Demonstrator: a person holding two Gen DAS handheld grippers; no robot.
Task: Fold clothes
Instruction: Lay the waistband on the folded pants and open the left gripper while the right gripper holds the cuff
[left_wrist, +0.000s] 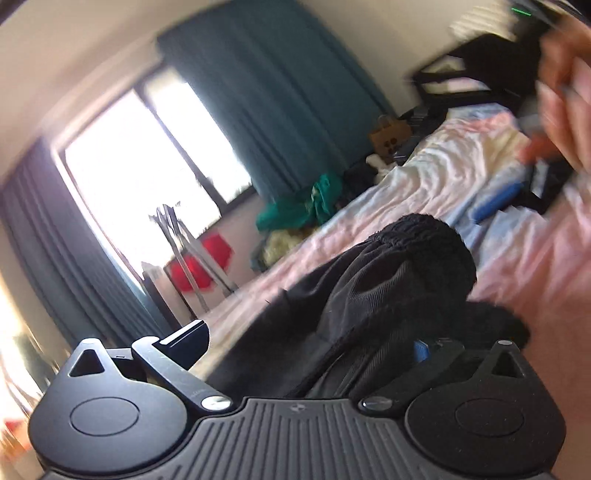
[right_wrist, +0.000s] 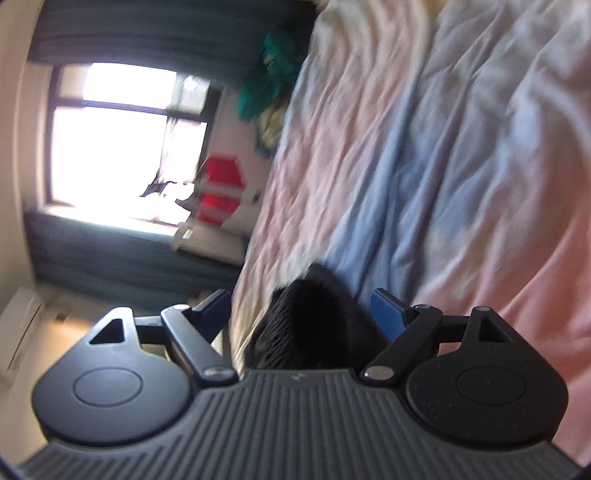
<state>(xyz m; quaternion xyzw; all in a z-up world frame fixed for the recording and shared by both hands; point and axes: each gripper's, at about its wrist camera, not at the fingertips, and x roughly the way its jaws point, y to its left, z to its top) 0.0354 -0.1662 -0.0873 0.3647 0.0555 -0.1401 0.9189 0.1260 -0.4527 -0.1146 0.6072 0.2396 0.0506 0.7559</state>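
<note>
A black ribbed garment (left_wrist: 380, 295) lies bunched on the pastel pink and blue bedsheet (left_wrist: 424, 184). My left gripper (left_wrist: 306, 343) is open with its fingers wide apart; the garment fills the gap between them and covers the right fingertip. My right gripper (right_wrist: 303, 314) is open too, and a fold of the black garment (right_wrist: 314, 325) sits between its blue pads (right_wrist: 388, 314). The other gripper, held by a blurred hand (left_wrist: 565, 110), shows at the upper right of the left wrist view. Both views are motion-blurred.
The bedsheet (right_wrist: 443, 147) fills the right wrist view. Beyond the bed's edge are a bright window (left_wrist: 140, 177), teal curtains (left_wrist: 277, 92), a green clothes pile (left_wrist: 303, 206), red boxes (left_wrist: 203, 266), a brown paper bag (left_wrist: 388, 136) and a black shelf (left_wrist: 472, 74).
</note>
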